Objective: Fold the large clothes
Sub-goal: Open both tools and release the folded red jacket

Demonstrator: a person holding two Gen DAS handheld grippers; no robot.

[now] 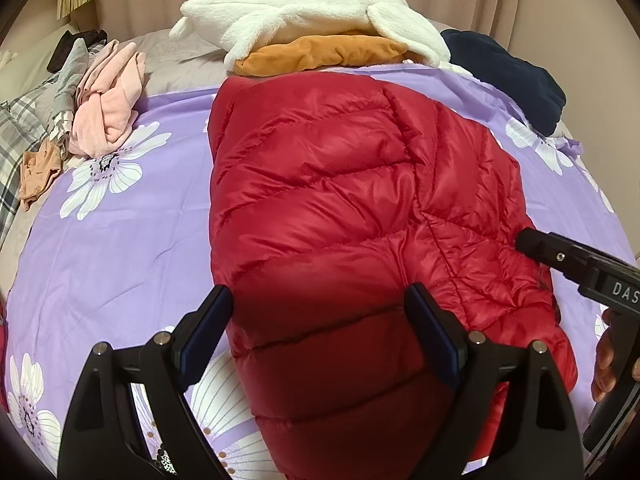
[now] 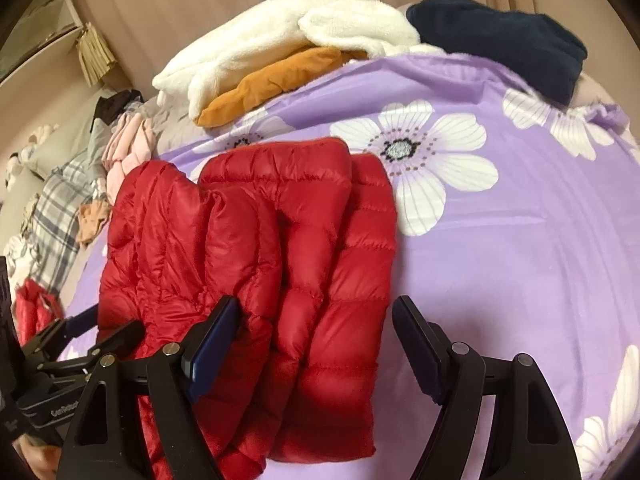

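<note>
Red quilted down jacket (image 1: 320, 200) of shiny nylon, already partly folded, lying puffy on the purple flower-printed bedsheet (image 1: 120, 240), near the stack of white fleece and orange garments (image 1: 312, 28) at the far edge. Likely light, soft, springy and slippery, so best pinched deep at a stitched seam or hem rather than on a slick bulge. Left gripper (image 1: 320, 328) spread wide over the near end, holding nothing; right gripper (image 2: 316, 340) likewise wide, straddling the right folded edge, empty.
</note>
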